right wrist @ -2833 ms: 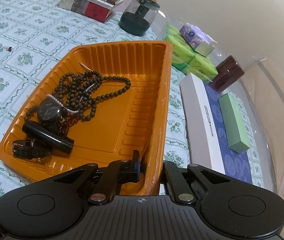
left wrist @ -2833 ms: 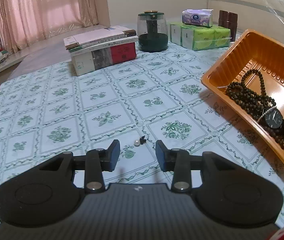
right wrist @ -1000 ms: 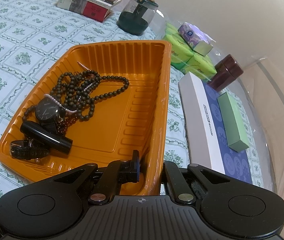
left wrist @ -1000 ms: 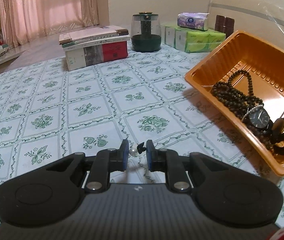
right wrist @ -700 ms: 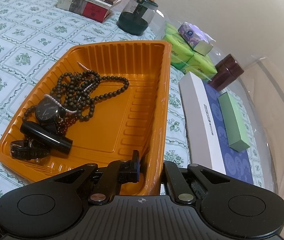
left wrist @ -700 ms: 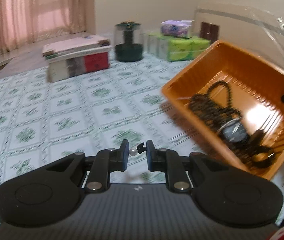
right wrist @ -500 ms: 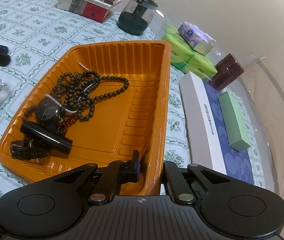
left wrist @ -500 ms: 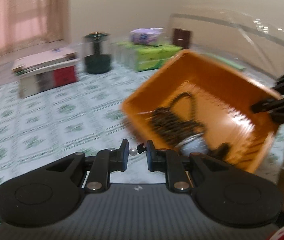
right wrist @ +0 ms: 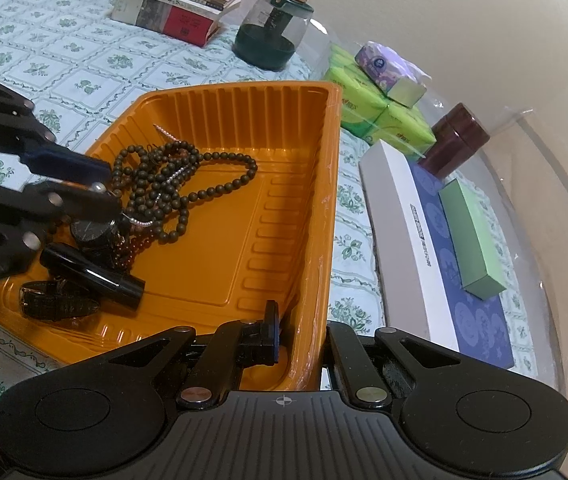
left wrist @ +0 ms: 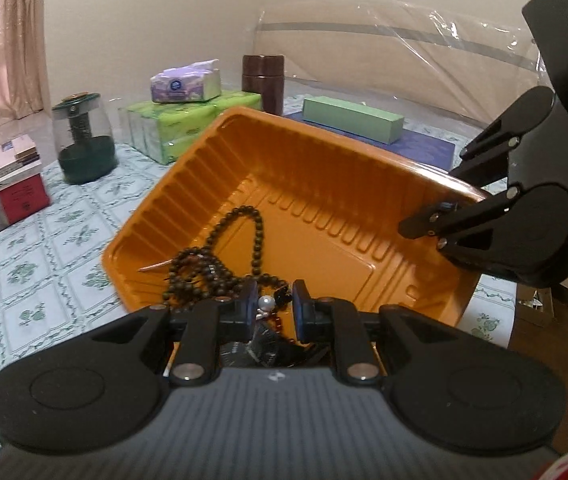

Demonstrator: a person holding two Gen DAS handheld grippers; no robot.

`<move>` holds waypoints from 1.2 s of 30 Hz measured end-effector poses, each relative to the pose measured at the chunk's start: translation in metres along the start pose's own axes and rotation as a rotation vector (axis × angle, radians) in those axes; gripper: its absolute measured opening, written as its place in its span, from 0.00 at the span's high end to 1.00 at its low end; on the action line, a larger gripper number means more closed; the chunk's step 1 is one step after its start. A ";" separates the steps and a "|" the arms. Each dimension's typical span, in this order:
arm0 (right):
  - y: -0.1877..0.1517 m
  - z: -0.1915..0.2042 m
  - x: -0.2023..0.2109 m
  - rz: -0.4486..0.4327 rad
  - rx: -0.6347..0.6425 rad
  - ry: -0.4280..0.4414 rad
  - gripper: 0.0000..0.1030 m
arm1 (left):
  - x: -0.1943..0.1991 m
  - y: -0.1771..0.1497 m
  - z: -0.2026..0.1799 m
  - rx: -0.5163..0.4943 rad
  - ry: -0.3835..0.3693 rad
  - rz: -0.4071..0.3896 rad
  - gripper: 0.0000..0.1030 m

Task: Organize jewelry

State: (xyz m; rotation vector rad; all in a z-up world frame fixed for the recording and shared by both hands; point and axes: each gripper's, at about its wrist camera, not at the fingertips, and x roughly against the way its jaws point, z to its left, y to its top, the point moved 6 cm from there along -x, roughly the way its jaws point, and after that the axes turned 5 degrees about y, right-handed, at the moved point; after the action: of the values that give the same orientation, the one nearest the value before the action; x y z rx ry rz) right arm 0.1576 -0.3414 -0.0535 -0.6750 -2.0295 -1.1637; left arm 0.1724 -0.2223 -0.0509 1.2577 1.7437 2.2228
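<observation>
Now, through the left wrist, we are pinching the pearl earring (left wrist: 267, 303) in the narrowly parted left gripper (left wrist: 271, 311) above the orange tray (left wrist: 324, 168); we should release low. Through the right wrist, the right gripper (right wrist: 299, 334) is clamping the tray's rim, so we should be holding steady.

The tray (right wrist: 244, 112) sat on the table (right wrist: 64, 60). Beads (right wrist: 188, 184) and a watch (right wrist: 92, 230) lay inside it. Books (right wrist: 172, 12) stood behind.
</observation>
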 end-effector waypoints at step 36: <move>-0.053 -0.065 -0.034 -0.149 -0.521 0.357 0.32 | 0.117 -0.084 0.121 0.283 0.345 0.082 0.42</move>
State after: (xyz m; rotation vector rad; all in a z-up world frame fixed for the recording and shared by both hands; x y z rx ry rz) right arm 0.1605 -0.4263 -0.0846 -0.5120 -1.5034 -1.7901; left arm 0.1326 -0.0386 -0.0509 1.0502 2.2355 2.4229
